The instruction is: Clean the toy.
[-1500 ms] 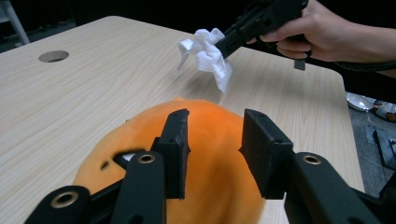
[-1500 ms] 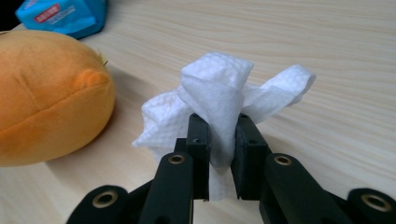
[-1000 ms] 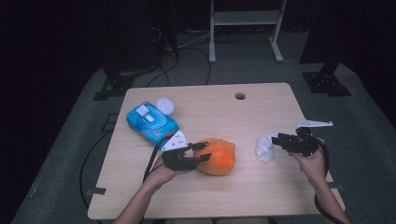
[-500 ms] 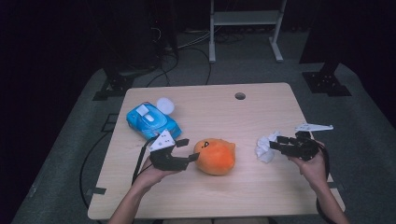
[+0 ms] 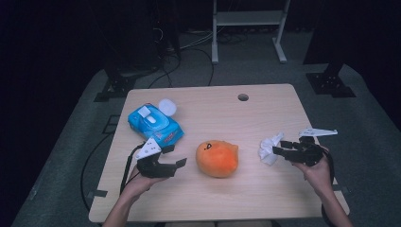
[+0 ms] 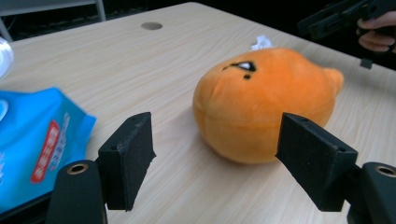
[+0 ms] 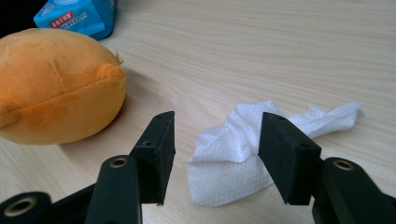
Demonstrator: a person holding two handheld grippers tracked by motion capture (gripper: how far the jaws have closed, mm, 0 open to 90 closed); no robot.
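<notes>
Item 1, tabletop: pale wood-grain board with a small round hole near its far edge, at about 1 o'clock from the centre.

Item 2, orange plush toy: rounded, soft, with a small dark face mark on top; lies on the tabletop just nearer the person than the centre, between the two claws and touching neither.

Item 3, crumpled white tissue: lies flat on the tabletop at 3 o'clock from the plush toy, a short way apart from it. In the right gripper view it sits just beyond the pads, partly behind the right-hand pad.

Item 4, blue wipes pack: lies at 10 o'clock from the plush toy, with a small white round lid beside its far end.

Item 5, left claw: held in the person's left hand, at 9 o'clock from the plush toy and pointing toward it. Released; its jaws have just been opening, and nothing lies between them. In the left gripper view the toy sits beyond the two pads, with bare wood between.

Item 6, right claw: held in the person's right hand, at 3 o'clock from the tissue and pointing at it. Released; its jaws have just been opening, standing apart over the near edge of the tissue without pressing on it.
</notes>
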